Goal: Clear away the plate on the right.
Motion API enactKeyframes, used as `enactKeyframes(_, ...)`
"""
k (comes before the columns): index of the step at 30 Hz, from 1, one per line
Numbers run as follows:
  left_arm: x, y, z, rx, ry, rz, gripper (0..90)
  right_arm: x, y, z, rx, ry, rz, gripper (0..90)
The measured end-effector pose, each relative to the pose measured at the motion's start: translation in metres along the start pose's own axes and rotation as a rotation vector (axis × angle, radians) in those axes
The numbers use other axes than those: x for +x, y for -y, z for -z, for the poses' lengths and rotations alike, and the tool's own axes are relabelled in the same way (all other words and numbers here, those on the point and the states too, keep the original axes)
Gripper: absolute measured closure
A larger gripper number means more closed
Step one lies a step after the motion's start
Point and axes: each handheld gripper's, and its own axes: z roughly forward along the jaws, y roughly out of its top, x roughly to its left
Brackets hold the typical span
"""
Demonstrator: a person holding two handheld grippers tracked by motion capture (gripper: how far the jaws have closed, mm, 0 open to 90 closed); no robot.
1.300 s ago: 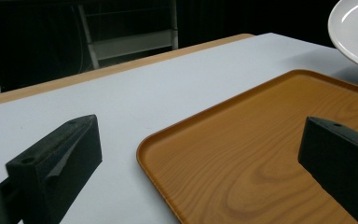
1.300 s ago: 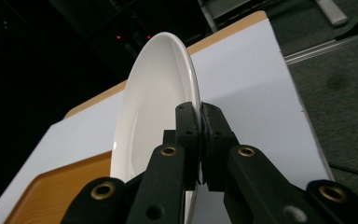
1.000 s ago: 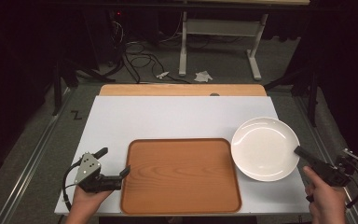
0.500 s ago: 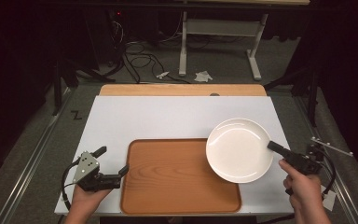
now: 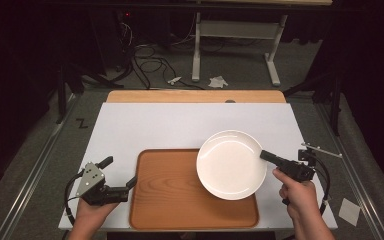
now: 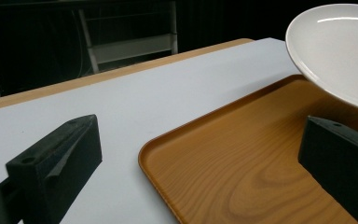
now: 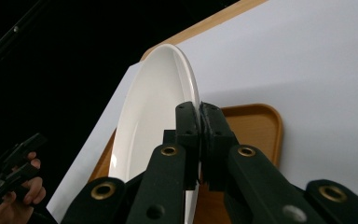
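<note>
White plate (image 5: 231, 164) up in the air over the wooden tray (image 5: 170, 200) | right gripper (image 5: 266, 156) pinches only its rim, jaws tight | left gripper (image 5: 122, 185) wide open, holding nothing | plate may slip and break if the pinch loosens.

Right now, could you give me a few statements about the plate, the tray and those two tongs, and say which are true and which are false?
1. The right tongs are clamped on the rim of the white plate. True.
2. The plate lies flat on the white table, well clear of the wooden tray. False: it is held up over the tray's far right corner.
3. The left tongs are open, holding nothing. True.
4. Food sits on the plate. False: it is bare.
5. The left tongs are at the tray's left edge. True.
</note>
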Motion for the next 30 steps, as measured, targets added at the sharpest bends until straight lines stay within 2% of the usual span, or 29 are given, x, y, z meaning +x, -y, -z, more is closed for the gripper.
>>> enactKeyframes(7,0.000,0.000,0.000,0.000,0.001,-0.002,0.1,0.007,0.006,-0.018,0.040,-0.018,0.012,90.0)
enactKeyframes(11,0.000,0.000,-0.001,0.009,0.011,-0.003,0.1,0.008,0.013,-0.029,0.074,-0.042,-0.012,90.0)
enactKeyframes(16,0.000,0.001,-0.002,0.019,0.014,-0.002,0.1,0.011,0.019,-0.039,0.098,-0.070,-0.012,90.0)
enactKeyframes(30,-0.002,0.000,-0.001,0.010,0.020,-0.007,0.1,0.013,0.026,-0.053,0.126,-0.075,-0.021,90.0)
